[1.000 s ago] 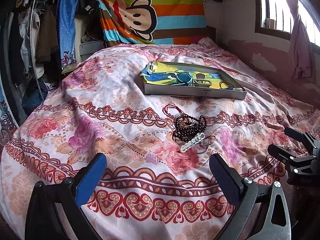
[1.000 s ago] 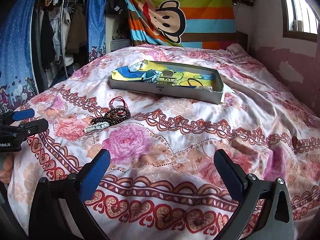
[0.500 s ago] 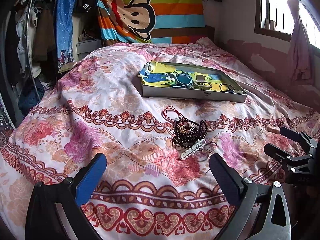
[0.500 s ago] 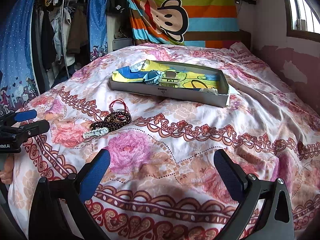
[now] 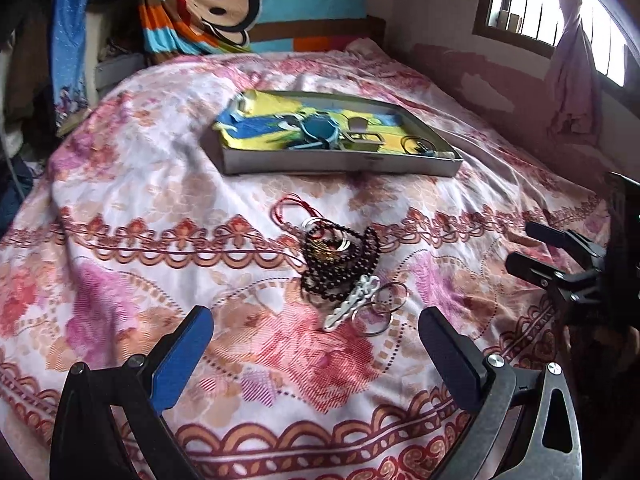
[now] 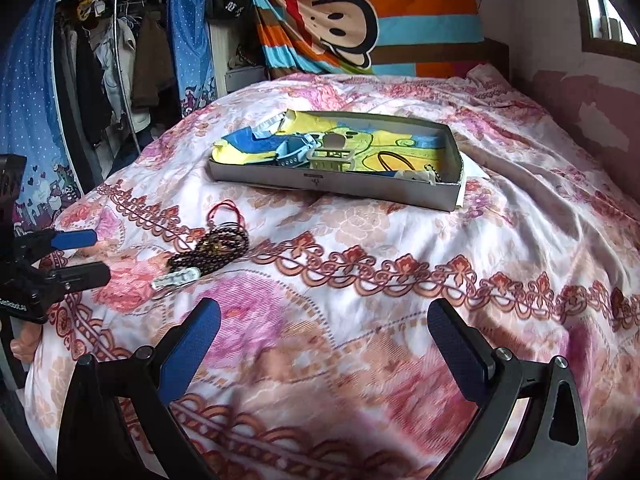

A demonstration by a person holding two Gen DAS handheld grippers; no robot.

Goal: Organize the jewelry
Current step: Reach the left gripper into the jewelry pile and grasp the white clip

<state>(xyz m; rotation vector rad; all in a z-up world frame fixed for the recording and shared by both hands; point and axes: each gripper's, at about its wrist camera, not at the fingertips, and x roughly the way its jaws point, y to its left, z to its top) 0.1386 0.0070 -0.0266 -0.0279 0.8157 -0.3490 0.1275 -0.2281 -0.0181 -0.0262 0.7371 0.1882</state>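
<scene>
You are working over a bed covered with a pink and white flowered bedspread (image 5: 120,216), in a room with a striped monkey-face cloth (image 6: 360,20) hanging behind it. Your left gripper (image 5: 316,336) is spread wide and holds nothing; it hangs above the bedspread, just before the jewelry. Your right gripper (image 6: 324,332) is also spread wide and empty, above bare cloth, well apart from the jewelry, which lies to its left. Just beyond the left fingertips lies a white link bracelet (image 5: 352,304), touching some thin metal rings (image 5: 384,308). Behind it is a pile of dark brown bead strings (image 5: 340,256), and a red cord loop (image 5: 292,208) lies at its far side. Further away stands a flat grey cardboard box (image 5: 336,162) with yellow and blue paper inside, holding a few small things.
</scene>
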